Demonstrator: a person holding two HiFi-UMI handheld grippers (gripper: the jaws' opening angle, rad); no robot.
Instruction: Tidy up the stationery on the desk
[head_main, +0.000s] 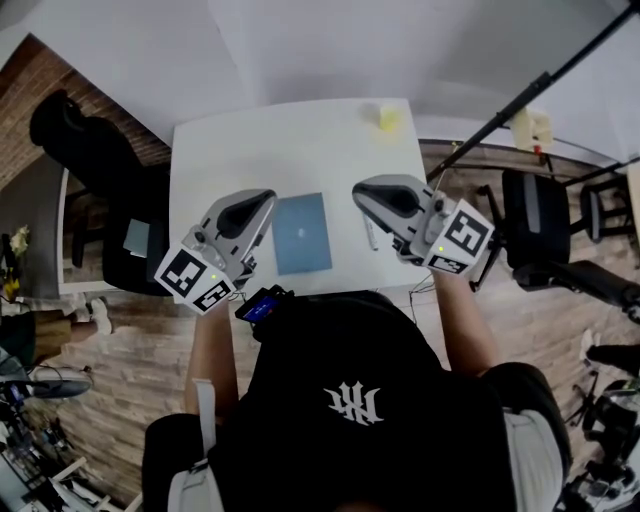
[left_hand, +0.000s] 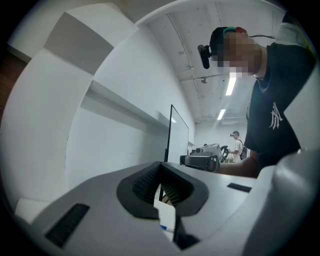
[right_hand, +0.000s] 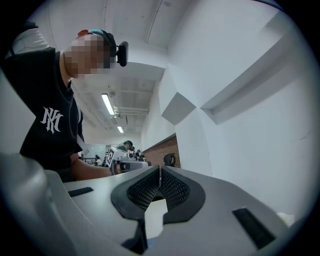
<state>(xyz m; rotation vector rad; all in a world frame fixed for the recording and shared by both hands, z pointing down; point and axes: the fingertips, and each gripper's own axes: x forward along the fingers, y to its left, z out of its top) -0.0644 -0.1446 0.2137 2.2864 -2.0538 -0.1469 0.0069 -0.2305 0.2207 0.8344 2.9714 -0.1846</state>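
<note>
Both pairs of fingers (left_hand: 145, 184) meet on nothing: our left gripper (head_main: 262, 203) at 9 o'clock of the blue notebook (head_main: 302, 233) on the worktop (head_main: 300, 140), right gripper (head_main: 365, 192) at 3. Early or late, we cannot judge; grasping needs them parted.

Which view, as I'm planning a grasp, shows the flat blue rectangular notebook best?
The head view: the flat blue rectangular notebook lies whole and uncovered on the white desk. The left and right gripper views look up at walls and the person; the notebook cannot be made out in either.
</note>
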